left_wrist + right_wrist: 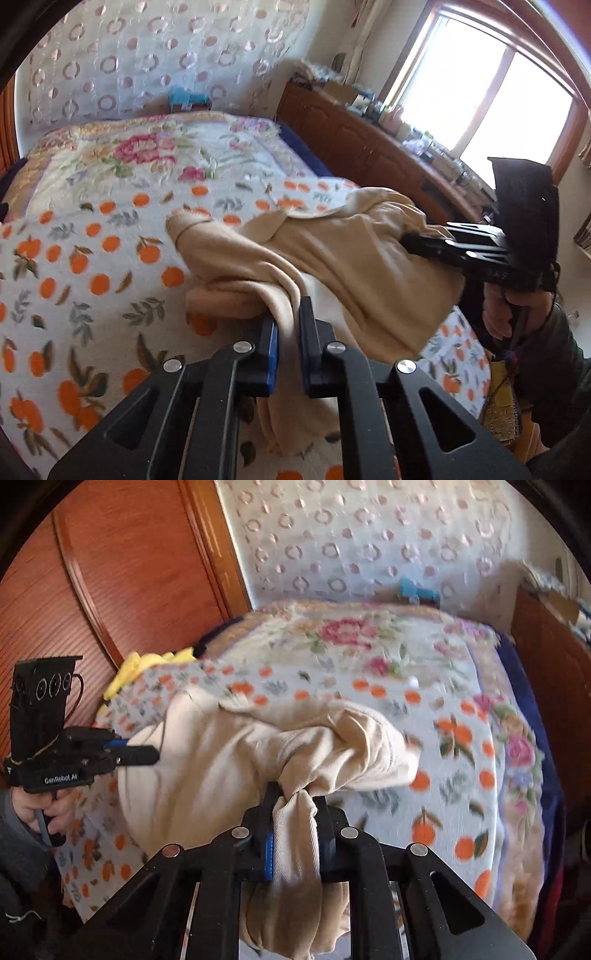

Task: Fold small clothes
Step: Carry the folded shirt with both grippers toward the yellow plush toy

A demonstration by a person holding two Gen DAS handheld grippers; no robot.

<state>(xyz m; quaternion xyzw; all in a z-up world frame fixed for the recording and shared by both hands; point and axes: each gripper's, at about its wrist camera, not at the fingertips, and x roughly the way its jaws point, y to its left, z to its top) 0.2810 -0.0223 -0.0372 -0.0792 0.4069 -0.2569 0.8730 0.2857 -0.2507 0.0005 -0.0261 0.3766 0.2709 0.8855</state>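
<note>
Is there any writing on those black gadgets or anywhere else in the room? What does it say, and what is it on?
"GenRobot.AI": white letters on the side of the left claw, seen from the right wrist.
Faint letters on the side of the right claw, seen from the left wrist: too dim and blurred to read.
Items on the cabinet under the window: too small and blurred to read any labels.
Nothing written on the cloth or blanket.
</note>
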